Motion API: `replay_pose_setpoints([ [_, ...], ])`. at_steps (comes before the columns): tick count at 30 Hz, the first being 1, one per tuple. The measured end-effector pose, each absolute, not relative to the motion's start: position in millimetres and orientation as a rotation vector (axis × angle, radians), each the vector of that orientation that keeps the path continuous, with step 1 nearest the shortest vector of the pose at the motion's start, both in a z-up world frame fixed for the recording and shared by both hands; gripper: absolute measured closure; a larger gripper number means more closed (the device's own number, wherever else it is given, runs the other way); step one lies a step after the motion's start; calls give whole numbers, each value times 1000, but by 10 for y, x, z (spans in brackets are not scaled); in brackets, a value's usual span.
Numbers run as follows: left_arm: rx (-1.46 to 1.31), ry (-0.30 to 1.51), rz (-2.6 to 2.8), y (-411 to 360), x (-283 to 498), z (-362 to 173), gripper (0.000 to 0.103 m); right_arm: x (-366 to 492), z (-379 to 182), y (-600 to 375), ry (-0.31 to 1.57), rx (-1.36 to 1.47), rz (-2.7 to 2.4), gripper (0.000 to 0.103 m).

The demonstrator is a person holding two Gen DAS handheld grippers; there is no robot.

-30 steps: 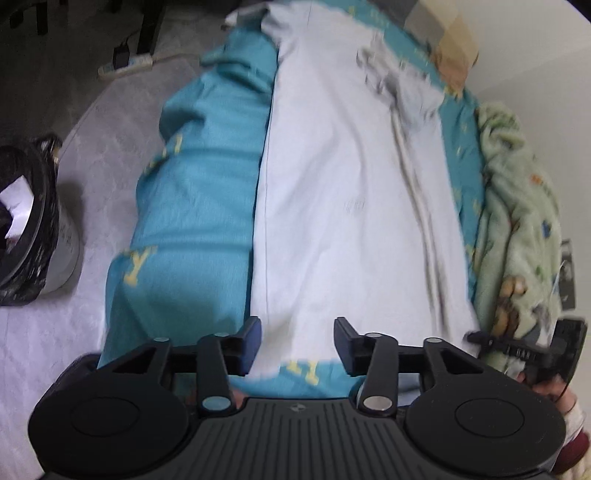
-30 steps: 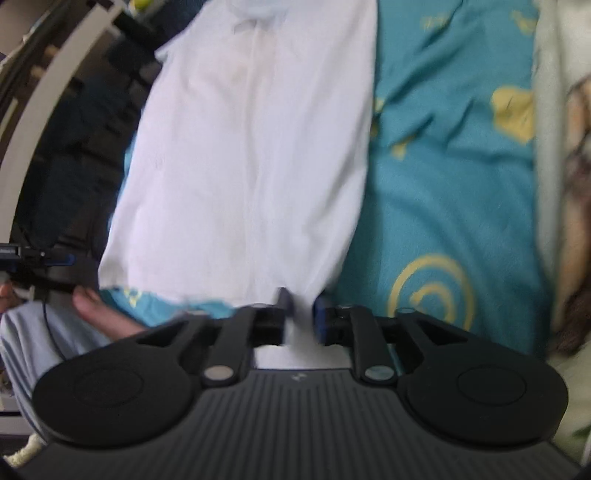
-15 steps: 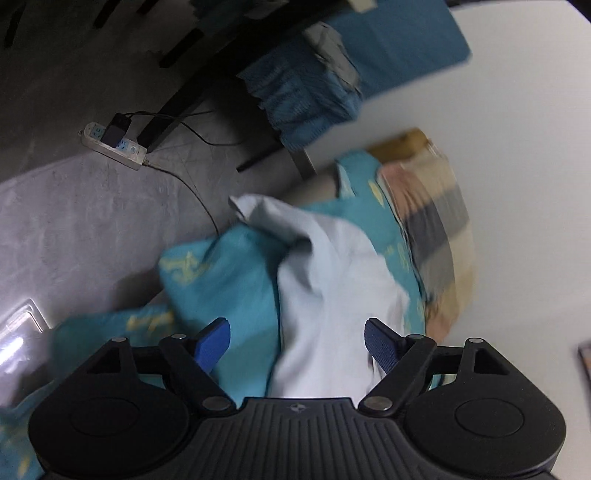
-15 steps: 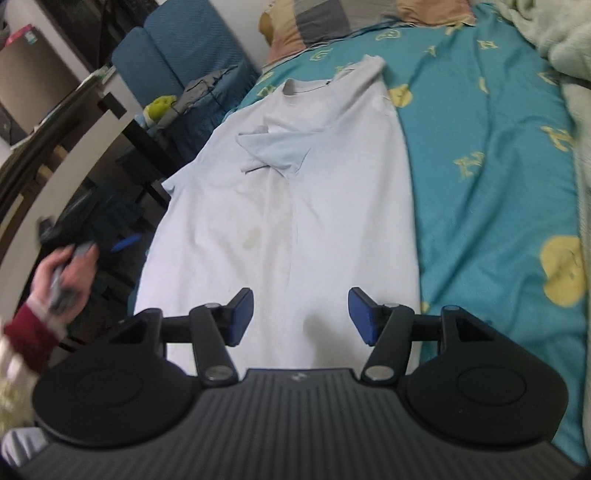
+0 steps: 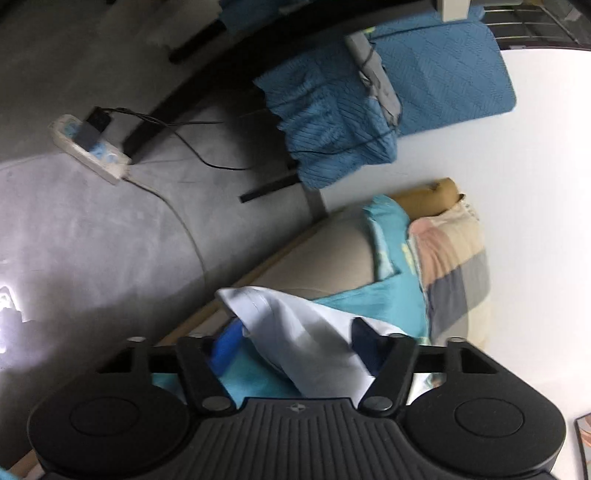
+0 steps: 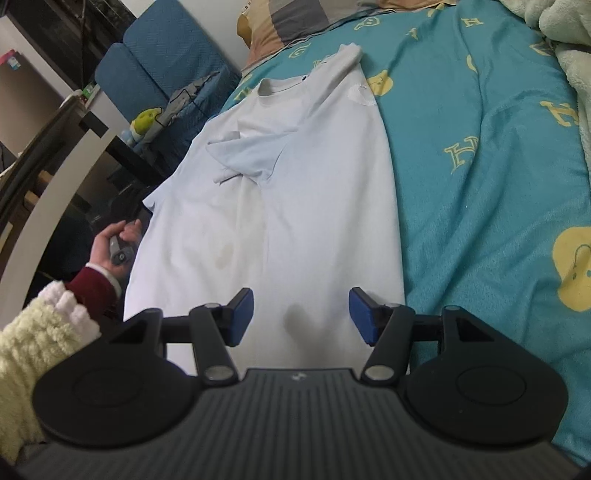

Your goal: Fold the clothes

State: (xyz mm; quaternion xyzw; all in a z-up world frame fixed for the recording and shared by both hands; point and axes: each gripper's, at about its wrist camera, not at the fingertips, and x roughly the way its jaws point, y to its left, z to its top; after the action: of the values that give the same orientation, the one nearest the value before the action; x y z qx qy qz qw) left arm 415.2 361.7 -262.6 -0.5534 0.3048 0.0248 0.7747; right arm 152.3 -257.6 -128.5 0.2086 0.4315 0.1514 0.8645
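A white T-shirt (image 6: 295,192) lies lengthwise on the teal bed sheet (image 6: 480,147), collar at the far end, its left sleeve folded in over the body. My right gripper (image 6: 301,319) is open and empty, hovering over the shirt's near hem. My left gripper (image 5: 295,343) is open at the shirt's left edge near the shoulder, with a corner of the white shirt (image 5: 295,332) lying between its fingers; the jaws are spread apart. The hand holding the left gripper (image 6: 118,247) shows in the right wrist view beside the shirt.
A plaid pillow (image 6: 295,26) lies at the head of the bed. A light green blanket (image 6: 554,37) is bunched along the right side. A blue chair (image 5: 369,110) and dark desk legs stand left of the bed. A power strip (image 5: 88,147) with cables lies on the grey floor.
The right gripper let go of the shirt's hem, opened and pulled back. The left gripper opened wider and moved from the hem up the left side to the shoulder corner.
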Motion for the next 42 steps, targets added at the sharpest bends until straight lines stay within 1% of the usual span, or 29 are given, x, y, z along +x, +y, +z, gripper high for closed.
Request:
replay_pose_setpoints([
  [1, -1164, 652, 53, 3591, 4178, -2580, 53, 1530, -1290, -2587, 902, 444, 314, 42],
  [2, -1128, 658, 42, 3556, 4212, -2526, 68, 1538, -1294, -2598, 900, 451, 312, 42],
  [3, -1091, 663, 31, 3521, 4246, -2471, 89, 1541, -1293, -2611, 897, 458, 309, 42],
  [4, -1038, 669, 36, 3479, 4280, -2388, 97, 1533, -1277, -2627, 889, 466, 305, 42],
  [5, -981, 665, 54, 3435, 4295, -2286, 100, 1523, -1256, -2636, 881, 469, 303, 42],
  [9, -772, 618, 56, 3176, 4330, -1722, 100, 1465, -1162, -2656, 852, 476, 298, 42],
  [11, -630, 603, 32, 2894, 4374, -1362, 100, 1430, -1113, -2683, 833, 481, 301, 42],
  [14, -420, 587, -35, 2351, 4442, -863, 100, 1377, -1059, -2726, 808, 483, 298, 42],
  [17, -228, 590, -136, 1637, 4467, -544, 100, 1342, -1072, -2787, 805, 490, 282, 42],
  [19, -133, 609, -200, 1154, 4463, -501, 100, 1333, -1106, -2836, 815, 495, 271, 42],
  [23, -4, 670, -284, 302, 4438, -770, 96, 1314, -1156, -2906, 823, 498, 257, 42],
  [25, 41, 714, -320, -8, 4396, -953, 86, 1316, -1179, -2939, 819, 485, 245, 42],
  [27, 82, 740, -346, -208, 4284, -1079, 59, 1336, -1224, -2983, 832, 487, 242, 42],
  [30, 118, 744, -349, -243, 3929, -1191, 50, 1372, -1270, -3026, 839, 500, 241, 42],
  [35, 140, 755, -262, 5, 3047, -1013, 48, 1430, -1255, -2993, 805, 503, 283, 42],
  [40, 65, 737, -143, 267, 2169, -640, 48, 1525, -1210, -2793, 764, 435, 321, 43],
  [42, 14, 728, -117, 373, 1949, -504, 48, 1587, -1178, -2681, 761, 391, 338, 44],
])
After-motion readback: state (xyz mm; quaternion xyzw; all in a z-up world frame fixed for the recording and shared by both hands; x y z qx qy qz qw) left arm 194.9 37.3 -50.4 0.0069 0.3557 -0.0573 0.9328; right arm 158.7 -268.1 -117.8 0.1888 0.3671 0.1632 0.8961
